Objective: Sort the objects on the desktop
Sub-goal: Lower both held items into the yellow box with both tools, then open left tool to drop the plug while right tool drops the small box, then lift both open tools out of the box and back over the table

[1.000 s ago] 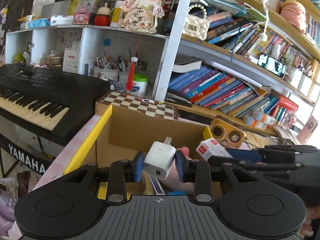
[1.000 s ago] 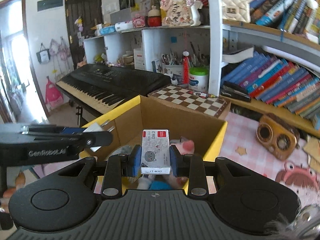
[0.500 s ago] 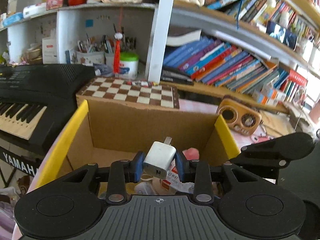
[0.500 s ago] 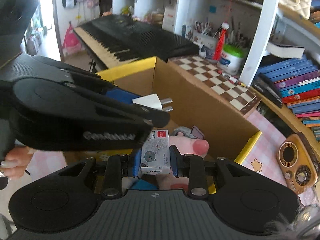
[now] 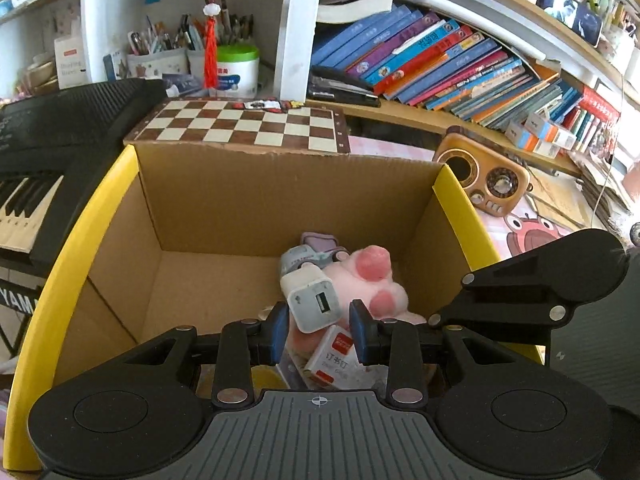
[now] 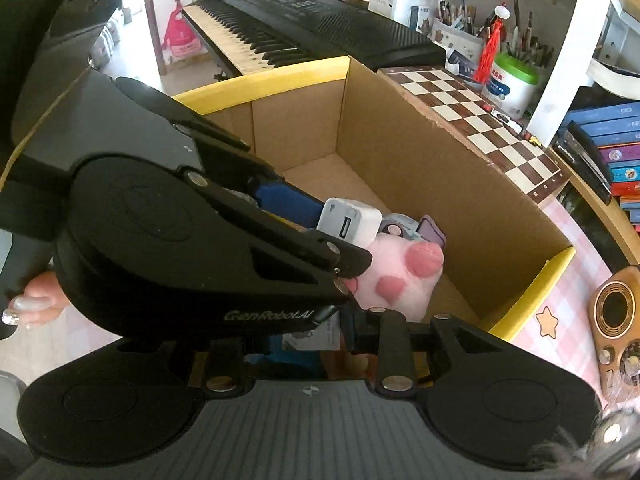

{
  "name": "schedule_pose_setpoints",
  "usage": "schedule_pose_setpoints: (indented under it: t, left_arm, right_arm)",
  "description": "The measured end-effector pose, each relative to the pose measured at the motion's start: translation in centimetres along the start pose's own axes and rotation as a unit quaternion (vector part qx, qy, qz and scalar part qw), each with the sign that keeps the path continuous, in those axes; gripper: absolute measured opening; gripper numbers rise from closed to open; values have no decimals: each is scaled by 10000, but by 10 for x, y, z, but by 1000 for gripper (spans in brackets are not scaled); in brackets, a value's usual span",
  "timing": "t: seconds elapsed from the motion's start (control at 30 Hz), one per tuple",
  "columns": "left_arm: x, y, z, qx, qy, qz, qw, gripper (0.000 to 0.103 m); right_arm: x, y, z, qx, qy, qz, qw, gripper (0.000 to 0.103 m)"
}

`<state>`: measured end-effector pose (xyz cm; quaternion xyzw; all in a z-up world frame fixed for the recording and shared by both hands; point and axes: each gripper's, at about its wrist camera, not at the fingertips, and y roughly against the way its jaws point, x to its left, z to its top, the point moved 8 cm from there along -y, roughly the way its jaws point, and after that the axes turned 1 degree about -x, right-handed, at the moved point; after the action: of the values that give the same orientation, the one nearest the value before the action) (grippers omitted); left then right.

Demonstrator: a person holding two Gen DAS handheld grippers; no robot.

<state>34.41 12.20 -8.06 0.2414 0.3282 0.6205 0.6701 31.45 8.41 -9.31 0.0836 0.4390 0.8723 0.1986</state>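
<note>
1. Half a second ago my left gripper [image 5: 319, 330] clamped the white charger [image 5: 311, 301] tight between its blue pads; now the pads stand apart from it, the grip let go, and the charger sits tilted in the gap with its USB port facing the camera.
2. A second ago my right gripper [image 6: 308, 330] pinched the small red-and-white box [image 5: 331, 358] squarely. In the right wrist view the left gripper's black body now covers most of my right fingers, so I cannot tell whether they are parted or closed.
3. That small box shows in the left wrist view lying below the left pads, low in the cardboard box [image 5: 248, 200], tipped on a corner.
4. Both grippers have come down from above the rim to inside the cardboard box's opening.
5. Count: one charger, one small red-and-white box, one pink plush toy [image 5: 372, 280], one grey-and-purple item [image 5: 310, 248] behind the plush, one cardboard box with yellow flaps.
6. Outside: one chessboard [image 5: 240, 126] behind the far wall, one keyboard [image 6: 304, 20] to the left, one wooden radio [image 5: 486, 184] to the right.
7. The charger hangs between the left pads, just above the plush toy and nearer the left pad; whether it touches either I cannot tell.
</note>
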Motion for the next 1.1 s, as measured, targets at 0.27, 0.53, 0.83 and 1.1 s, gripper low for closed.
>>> schedule_pose_setpoints:
  t: [0.27, 0.53, 0.83, 1.1]
  left_arm:
    - [-3, 20, 0, -400, 78, 73, 9991, 68]
    - [-10, 63, 5, -1030, 68, 118, 9946, 88]
    - [-11, 115, -8, -1596, 187, 176, 9868, 99]
    - [-7, 150, -44, -1797, 467, 105, 9826, 101]
  right_arm:
    - [3, 17, 0, -348, -161, -144, 9992, 32]
    - [1, 67, -8, -1008, -671, -518, 9913, 44]
    - [-6, 125, -36, -1626, -1628, -1340, 9639, 56]
    - [10, 165, -83, -1953, -2416, -2158, 9257, 71]
